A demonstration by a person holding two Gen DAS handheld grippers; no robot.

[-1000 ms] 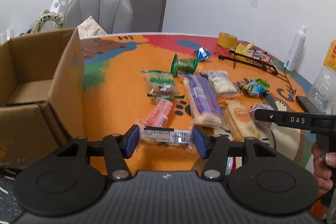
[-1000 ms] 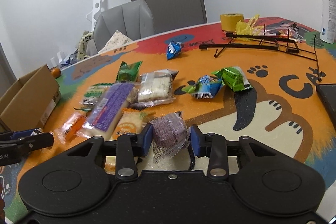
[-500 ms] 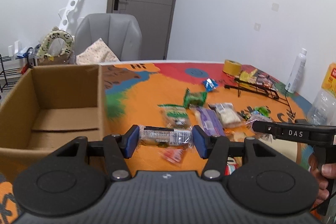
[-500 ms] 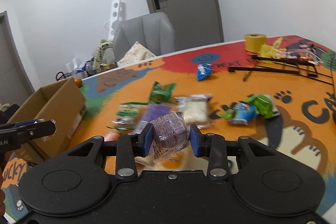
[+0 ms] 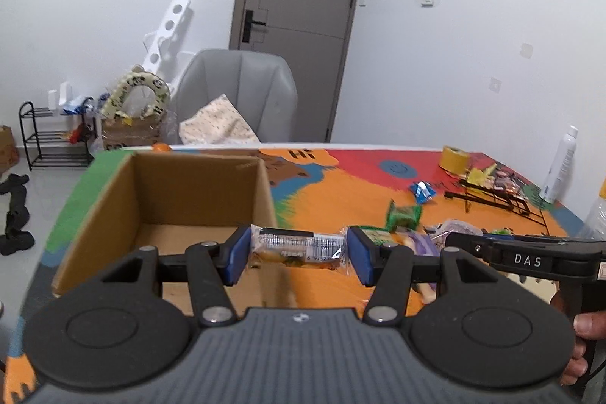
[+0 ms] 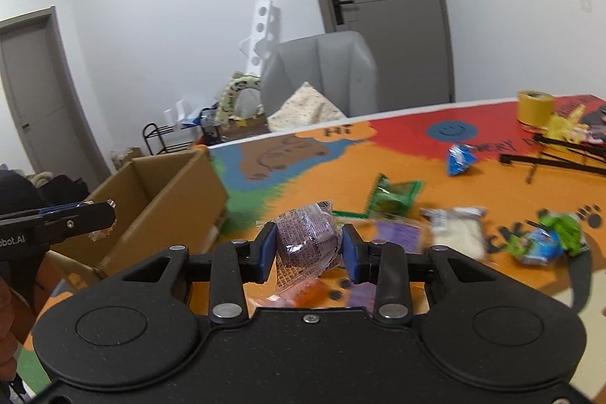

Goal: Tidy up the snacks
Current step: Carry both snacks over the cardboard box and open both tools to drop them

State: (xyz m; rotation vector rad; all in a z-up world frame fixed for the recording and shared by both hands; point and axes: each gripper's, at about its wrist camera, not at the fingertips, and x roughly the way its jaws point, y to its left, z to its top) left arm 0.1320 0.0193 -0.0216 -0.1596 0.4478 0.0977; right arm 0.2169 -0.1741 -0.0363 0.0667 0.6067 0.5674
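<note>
Snacks lifted off the mat: left gripper (image 5: 297,254) clamps clear bar (image 5: 299,247) lower centre, now at cardboard box (image 5: 197,188); right gripper (image 6: 307,247) clamps purple packet (image 6: 305,239); drop-off next

Grey chair (image 5: 242,93), grey door (image 5: 299,25), yellow tape roll (image 5: 454,158), white bottle (image 5: 559,164)

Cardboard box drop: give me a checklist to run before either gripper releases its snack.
1. Left gripper clamps the clear-wrapped snack bar: ok.
2. Right gripper clamps the purple snack pack: ok.
3. Cardboard box open, floor bare where visible: ok.
4. Bar over the box opening: not ok, it sits at the near right wall.
5. Purple pack over the box: not ok, box lies to its left.
6. Grippers apart: ok.
</note>
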